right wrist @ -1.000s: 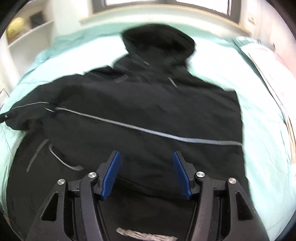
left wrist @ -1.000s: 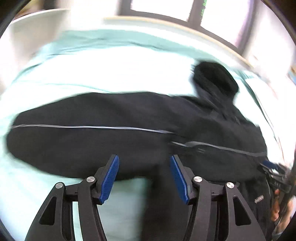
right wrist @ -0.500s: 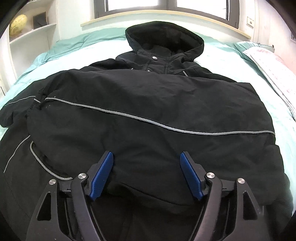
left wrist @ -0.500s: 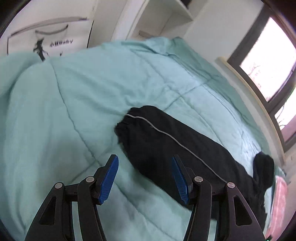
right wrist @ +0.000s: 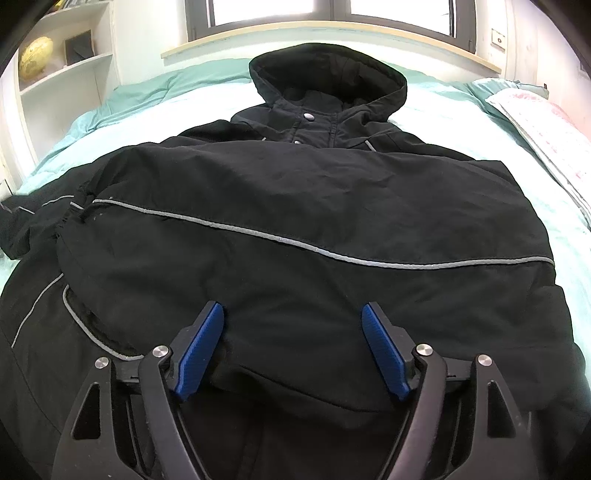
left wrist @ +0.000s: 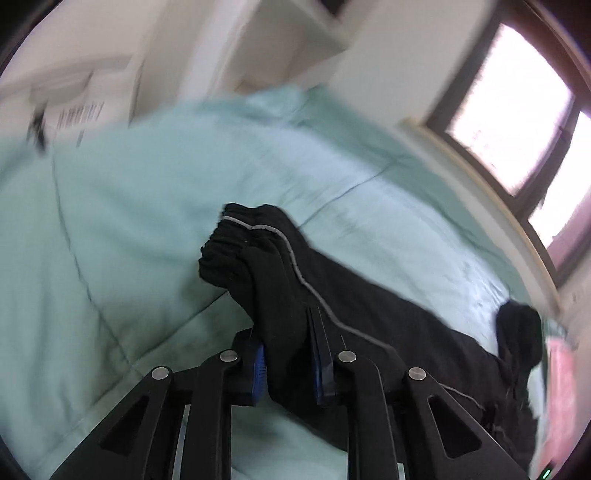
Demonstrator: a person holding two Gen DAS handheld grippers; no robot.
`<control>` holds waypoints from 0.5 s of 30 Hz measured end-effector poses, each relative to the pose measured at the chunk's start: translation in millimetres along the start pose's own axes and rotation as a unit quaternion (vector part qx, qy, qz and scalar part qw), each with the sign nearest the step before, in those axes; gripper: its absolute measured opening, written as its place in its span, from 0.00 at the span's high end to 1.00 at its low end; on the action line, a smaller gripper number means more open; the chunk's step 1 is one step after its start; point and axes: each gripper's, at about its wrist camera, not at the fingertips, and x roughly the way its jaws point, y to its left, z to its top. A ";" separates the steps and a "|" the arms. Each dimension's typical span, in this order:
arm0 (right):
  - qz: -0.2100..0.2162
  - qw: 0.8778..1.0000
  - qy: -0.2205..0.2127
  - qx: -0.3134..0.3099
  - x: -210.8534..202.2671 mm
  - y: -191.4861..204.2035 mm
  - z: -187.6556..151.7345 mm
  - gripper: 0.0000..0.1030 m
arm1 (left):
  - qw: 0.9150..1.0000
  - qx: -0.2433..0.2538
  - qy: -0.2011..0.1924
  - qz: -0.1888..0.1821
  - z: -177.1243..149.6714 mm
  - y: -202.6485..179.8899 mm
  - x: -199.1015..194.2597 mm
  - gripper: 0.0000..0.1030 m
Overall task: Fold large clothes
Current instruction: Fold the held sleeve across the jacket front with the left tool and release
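Observation:
A large black hooded jacket (right wrist: 295, 206) with grey piping lies face up on a mint green bed. Its right sleeve is folded across the chest. The hood (right wrist: 328, 74) points toward the window. My right gripper (right wrist: 293, 347) is open and hovers just above the jacket's lower front, holding nothing. In the left wrist view my left gripper (left wrist: 286, 365) is shut on the jacket's left sleeve (left wrist: 273, 280) a little behind the gathered cuff (left wrist: 229, 236). The sleeve stretches out to the jacket's left over the bed.
The mint duvet (left wrist: 110, 229) spreads wide around the jacket. White shelves (right wrist: 62, 77) with a yellow globe (right wrist: 35, 57) stand at the left. A window and wooden sill (right wrist: 332, 29) run behind the bed head. A pink patterned pillow (right wrist: 546, 125) lies at the right.
My left gripper has swung out to the left sleeve and closed on it near the cuff, lifting it. My right gripper has opened wider and dropped closer to the jacket's front.

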 end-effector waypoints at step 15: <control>0.019 1.000 -0.005 0.012 0.3 -2.9 0.8 0.22 | 0.923 0.334 0.023 -0.191 -139.6 -347.5 -58.3 0.84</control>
